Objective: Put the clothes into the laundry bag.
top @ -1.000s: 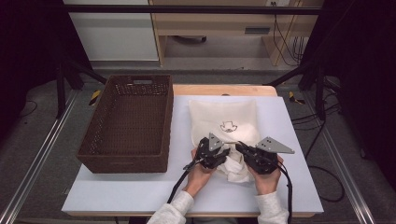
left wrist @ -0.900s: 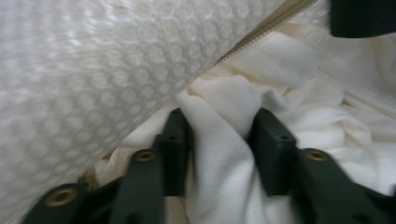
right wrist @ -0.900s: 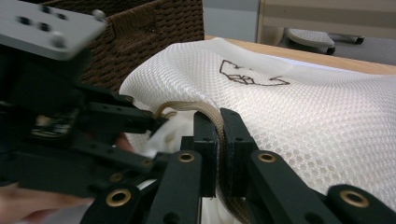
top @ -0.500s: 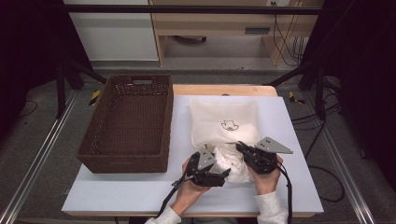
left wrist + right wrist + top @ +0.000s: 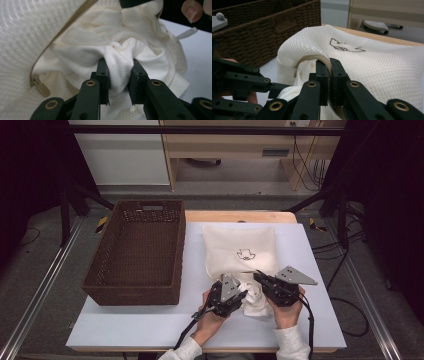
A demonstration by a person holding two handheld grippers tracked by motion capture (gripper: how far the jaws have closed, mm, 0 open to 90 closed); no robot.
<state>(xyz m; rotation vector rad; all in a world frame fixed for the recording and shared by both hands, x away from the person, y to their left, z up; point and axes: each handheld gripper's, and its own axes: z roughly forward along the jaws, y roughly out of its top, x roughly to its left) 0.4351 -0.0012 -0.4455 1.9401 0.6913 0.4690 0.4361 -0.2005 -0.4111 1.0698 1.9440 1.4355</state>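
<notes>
Bright even overhead light, dark surroundings — soft focus, blurred close-ups

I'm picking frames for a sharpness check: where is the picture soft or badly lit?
High view: even light on the table, dark surroundings. Left gripper view: the white cloth between the left tongs is sharp. Right gripper view: the mesh bag is crisp, the basket slightly soft.

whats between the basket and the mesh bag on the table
Nothing: in the high view a bare strip of white table separates the basket from the mesh bag.
</notes>
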